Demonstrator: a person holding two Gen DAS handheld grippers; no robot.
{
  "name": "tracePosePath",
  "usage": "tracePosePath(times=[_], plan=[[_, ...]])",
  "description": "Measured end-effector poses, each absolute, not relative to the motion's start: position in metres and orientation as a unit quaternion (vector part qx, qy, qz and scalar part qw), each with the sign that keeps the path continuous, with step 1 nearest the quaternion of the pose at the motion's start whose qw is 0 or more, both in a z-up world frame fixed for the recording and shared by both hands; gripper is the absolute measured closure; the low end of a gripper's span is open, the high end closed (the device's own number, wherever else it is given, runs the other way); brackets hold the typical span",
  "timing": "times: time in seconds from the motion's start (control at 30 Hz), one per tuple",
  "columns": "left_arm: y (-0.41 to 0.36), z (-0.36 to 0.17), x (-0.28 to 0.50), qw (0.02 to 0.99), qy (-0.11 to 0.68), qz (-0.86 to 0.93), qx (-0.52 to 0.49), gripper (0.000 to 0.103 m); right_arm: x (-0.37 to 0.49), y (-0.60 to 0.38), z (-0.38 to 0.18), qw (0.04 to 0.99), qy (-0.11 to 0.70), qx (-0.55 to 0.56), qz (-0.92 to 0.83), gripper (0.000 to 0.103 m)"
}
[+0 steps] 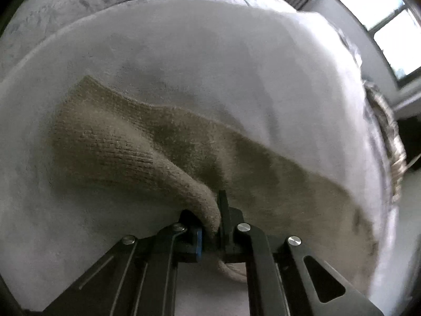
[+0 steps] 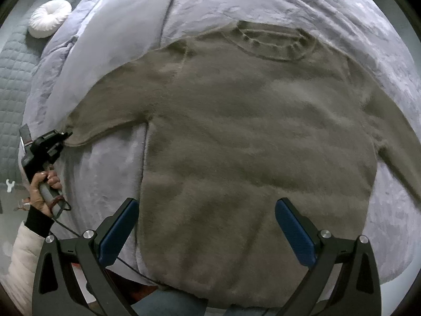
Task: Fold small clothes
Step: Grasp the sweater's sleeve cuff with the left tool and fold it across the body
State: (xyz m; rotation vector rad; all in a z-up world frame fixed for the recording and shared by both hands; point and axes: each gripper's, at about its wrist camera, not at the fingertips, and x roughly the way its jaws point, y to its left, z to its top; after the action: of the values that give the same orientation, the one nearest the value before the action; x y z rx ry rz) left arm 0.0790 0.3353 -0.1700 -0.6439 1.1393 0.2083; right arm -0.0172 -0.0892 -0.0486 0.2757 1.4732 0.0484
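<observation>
The sweater [image 2: 236, 131] is a plain khaki-brown knit, sitting on a pale lavender-grey blanket [image 2: 355, 60]. Both grippers are black with blue pads [image 2: 294, 239]. There's a white round cushion [image 2: 50, 17] on grey quilted bedding [image 2: 13, 79].

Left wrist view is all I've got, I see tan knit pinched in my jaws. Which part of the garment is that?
Observer: The right wrist view shows the left gripper clamped on the cuff end of one sleeve of a tan sweater.
Operator: Is the rest of it bunched up?
Observer: No, the body lies spread flat on the pale blanket, neckline away from the person, both sleeves out to the sides.
Operator: And the other gripper?
Observer: The right gripper is open above the sweater's hem, nothing between its pads.
</observation>
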Motion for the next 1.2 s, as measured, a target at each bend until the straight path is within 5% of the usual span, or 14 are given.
tracePosePath(times=[0.27, 0.47, 0.6, 0.83, 0.87, 0.97, 1.0, 1.2], plan=[[0.257, -0.079, 0.100, 0.849, 0.454, -0.026, -0.268, 0.093, -0.015, -0.129, -0.048, 0.737, 0.657, 0.158, 0.032, 0.000], [0.102, -0.019, 0.125, 0.862, 0.436, -0.181, -0.185, 0.093, -0.024, -0.193, -0.048, 0.741, 0.640, 0.203, 0.002, 0.000], [-0.013, -0.024, 0.138, 0.836, 0.465, -0.254, -0.146, 0.093, -0.039, -0.240, -0.058, 0.735, 0.637, 0.229, -0.039, 0.000], [-0.145, -0.109, 0.133, 0.785, 0.576, -0.226, -0.026, 0.093, -0.063, -0.291, -0.088, 0.708, 0.653, 0.250, -0.100, 0.000], [-0.150, -0.122, 0.130, 0.774, 0.595, -0.217, -0.017, 0.082, -0.063, -0.292, -0.090, 0.706, 0.655, 0.250, -0.102, 0.000], [-0.154, -0.132, 0.120, 0.780, 0.602, -0.170, 0.027, 0.023, -0.057, -0.291, -0.096, 0.709, 0.656, 0.239, -0.100, 0.000], [-0.151, -0.128, 0.116, 0.787, 0.594, -0.160, 0.039, 0.016, -0.051, -0.286, -0.096, 0.712, 0.657, 0.228, -0.098, 0.000], [-0.094, -0.091, 0.098, 0.814, 0.558, -0.159, 0.036, 0.016, 0.003, -0.232, -0.093, 0.754, 0.644, 0.118, -0.049, 0.000]])
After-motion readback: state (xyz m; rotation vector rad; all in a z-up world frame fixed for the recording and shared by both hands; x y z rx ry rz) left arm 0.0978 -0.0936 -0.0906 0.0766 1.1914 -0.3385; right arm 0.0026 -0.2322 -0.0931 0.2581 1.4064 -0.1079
